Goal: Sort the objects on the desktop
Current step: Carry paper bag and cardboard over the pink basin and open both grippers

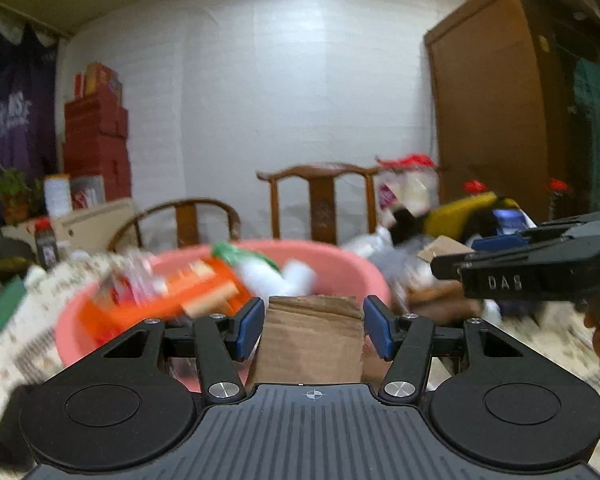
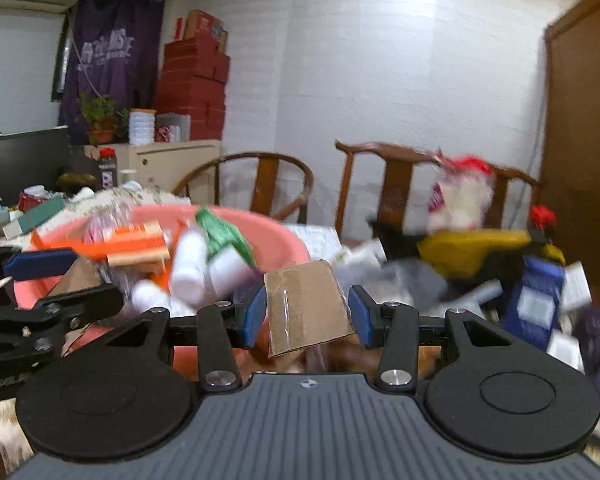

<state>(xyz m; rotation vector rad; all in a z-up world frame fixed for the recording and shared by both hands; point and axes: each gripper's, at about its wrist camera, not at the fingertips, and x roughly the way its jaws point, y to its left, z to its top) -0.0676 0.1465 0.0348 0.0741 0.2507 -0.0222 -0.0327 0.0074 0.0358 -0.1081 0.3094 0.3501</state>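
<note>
The worktop (image 1: 4,356), under a patterned cloth, is crowded with clutter. A pink basin (image 1: 356,272) sits on it, heaped with an orange box (image 1: 148,304), white bottles (image 2: 188,268) and a green-and-white packet (image 2: 224,236). The left gripper (image 1: 311,326) has its jaws partly open around a brown cardboard piece (image 1: 310,340) at the basin's near edge; the blue pads look just clear of it. The right gripper (image 2: 307,316) has its jaws about half open with a taped cardboard flap (image 2: 306,308) between them; whether the pads press it cannot be told.
</note>
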